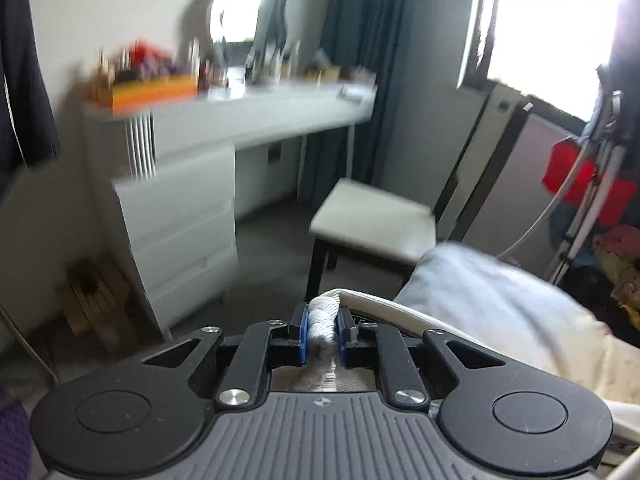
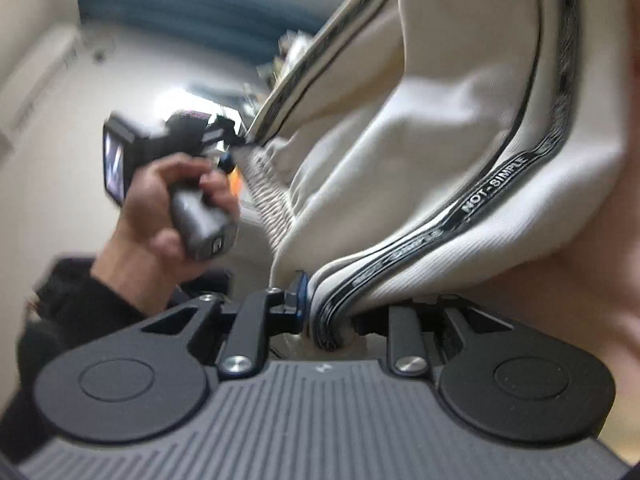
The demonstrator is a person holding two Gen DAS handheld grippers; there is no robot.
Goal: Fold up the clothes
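Cream garment [image 2: 420, 168] held aloft, slung between both tools. Left tool [image 1: 322, 330] clamped on ribbed waistband; right tool [image 2: 336, 312] clamped on striped edge. Likely mid-spread; next needs even tension, then laying flat.

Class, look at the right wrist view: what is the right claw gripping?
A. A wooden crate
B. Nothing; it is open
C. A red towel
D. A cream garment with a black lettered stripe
D: the right claw is shut on the cream garment, its black lettered stripe running into the jaws.
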